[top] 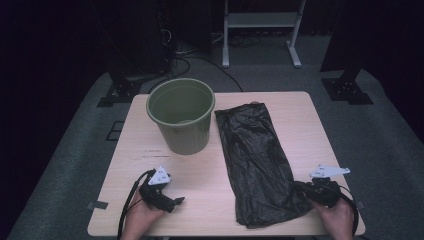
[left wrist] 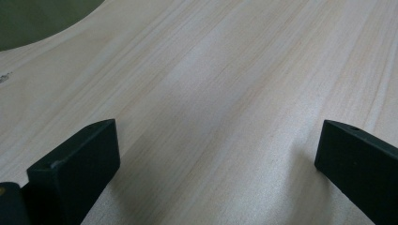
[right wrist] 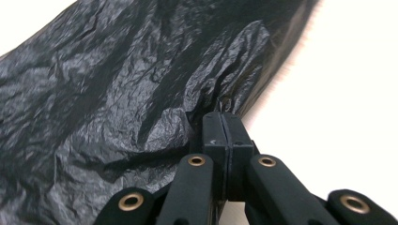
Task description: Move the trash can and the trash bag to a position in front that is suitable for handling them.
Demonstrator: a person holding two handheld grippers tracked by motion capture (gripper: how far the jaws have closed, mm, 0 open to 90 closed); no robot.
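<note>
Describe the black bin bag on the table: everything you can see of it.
The black bin bag is thin, crinkled, glossy plastic, lying flat and unopened on the pale wooden table. It stretches lengthwise from beside the green bin, at its right, to the table's near edge. Whether it touches the bin cannot be told. At its near right corner the film bunches into a raised fold, where the right tool is shut on it, jaws pressed together.

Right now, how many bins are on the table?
1: a green bin stands upright at the table's far left, beside the black bag. None seems hidden.
</note>
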